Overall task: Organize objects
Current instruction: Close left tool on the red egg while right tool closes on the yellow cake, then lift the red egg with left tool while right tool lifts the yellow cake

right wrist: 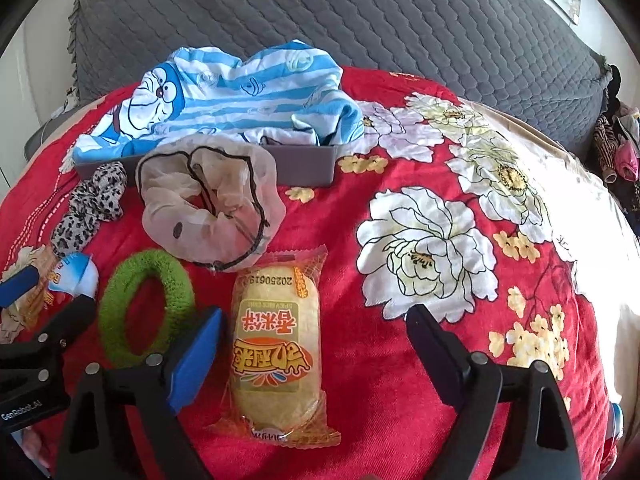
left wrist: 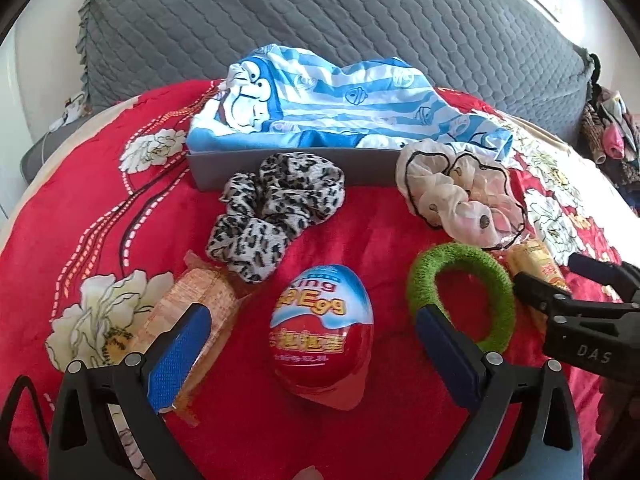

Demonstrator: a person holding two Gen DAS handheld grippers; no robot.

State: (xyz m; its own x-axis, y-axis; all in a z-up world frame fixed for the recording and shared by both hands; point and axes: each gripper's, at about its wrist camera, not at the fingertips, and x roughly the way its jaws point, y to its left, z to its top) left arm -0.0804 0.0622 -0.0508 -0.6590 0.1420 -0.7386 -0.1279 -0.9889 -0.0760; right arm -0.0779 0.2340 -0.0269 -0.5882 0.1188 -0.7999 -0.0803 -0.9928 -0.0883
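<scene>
Both grippers sit nearest the cameras, each with black frames and blue, dimpled pads. On the left, the left gripper (left wrist: 312,344) stands released, its jaws wide either side of a glossy egg-shaped plastic toy (left wrist: 323,336), red below and blue-white above, without pressing it. Just left of the egg lies a clear, crinkly wrapped rice cake (left wrist: 192,316) under the left pad. Farther off, a soft leopard-print scrunchie (left wrist: 276,216) bunches in folds on the plush red floral blanket (left wrist: 100,184). Right of the egg rests a fuzzy green hair ring (left wrist: 460,292), round and open in the middle. Beyond it, a sheer cream scrunchie (right wrist: 208,204) with dark edging lies puffed near a grey rectangular box (right wrist: 312,164), over which a striped blue-and-white cartoon cloth (right wrist: 240,100) is draped. Farther right, the right gripper (right wrist: 312,344) is also released, its jaws apart around a smooth oblong snack packet (right wrist: 276,344), yellow with orange print, lying lengthwise between the pads and untouched. A quilted grey cover (right wrist: 360,12) rises at the far side.
</scene>
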